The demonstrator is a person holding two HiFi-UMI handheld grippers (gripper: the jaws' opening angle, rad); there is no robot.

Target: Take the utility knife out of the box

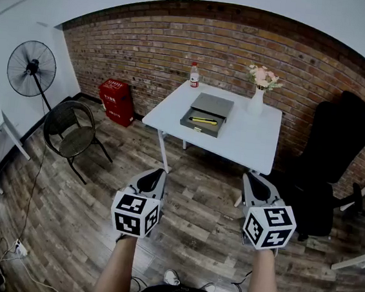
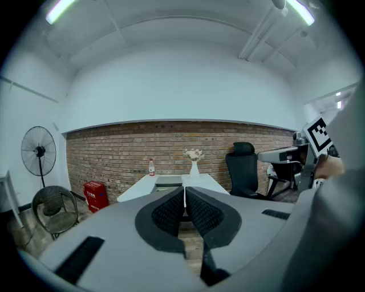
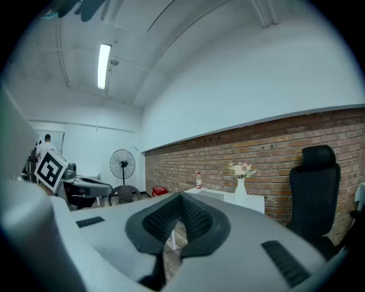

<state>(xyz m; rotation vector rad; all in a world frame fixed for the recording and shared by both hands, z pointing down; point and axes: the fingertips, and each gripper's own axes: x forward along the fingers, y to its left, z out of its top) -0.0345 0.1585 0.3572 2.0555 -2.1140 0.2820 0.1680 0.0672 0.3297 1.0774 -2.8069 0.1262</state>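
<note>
Closest in, the person's forearms (image 1: 116,268) come up from six o'clock of the head view, each carrying a gripper over the plank floor (image 1: 196,202). On the left gripper (image 1: 156,172) the ribbed pads are pressed together with nothing between them, as its own view confirms (image 2: 184,191). On the right gripper (image 3: 180,197) the tips also meet and nothing is caught there; in the head view it (image 1: 254,177) hangs level with its partner, both aimed roughly forward.

From where I stand, the job has not properly begun: this looks like the approach, with no contact made. The white table (image 1: 247,142) stands ahead at twelve o'clock, well apart from both tools. On it the grey box (image 1: 199,129) lies open, its lid laid back toward the brick wall, and the yellow utility knife (image 1: 203,120) rests inside, lengthwise from nine to three o'clock. A bottle (image 1: 194,75) sits at the box's eleven o'clock and a vase (image 1: 256,101) of flowers at its two o'clock.

Relative to the fingertips, the knife lies at about one o'clock from the left pair and between ten and eleven from the right, far beyond reach. Next, I judge, the person must walk in, part one set of jaws, and come down over the handle across its narrow width, clear of the box's walls.
</note>
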